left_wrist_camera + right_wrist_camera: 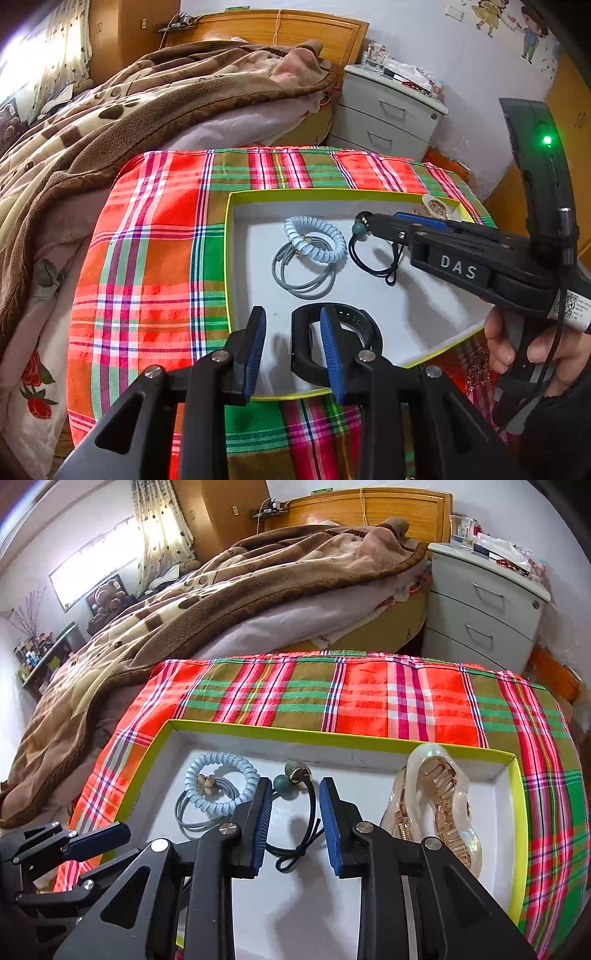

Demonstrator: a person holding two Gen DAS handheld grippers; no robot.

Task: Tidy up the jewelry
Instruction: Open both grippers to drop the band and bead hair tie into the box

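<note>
White tray (424, 314) already holds every piece I see. Both my tongs, left tongs (293, 350) at six o'clock and right tongs (295, 823), gape empty. Sorting looks nearly done.

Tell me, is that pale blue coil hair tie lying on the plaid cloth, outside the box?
Not outside: the coil tie lies inside the box, on its white floor beside the grey rings. The plaid cloth is under the box. The right wrist view shows it.

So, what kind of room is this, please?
Most likely a bedroom in a home. A bed with a brown blanket and a wooden headboard fills the background, a white bedside cabinet stands next to it, and a curtained window is on the far wall.
</note>
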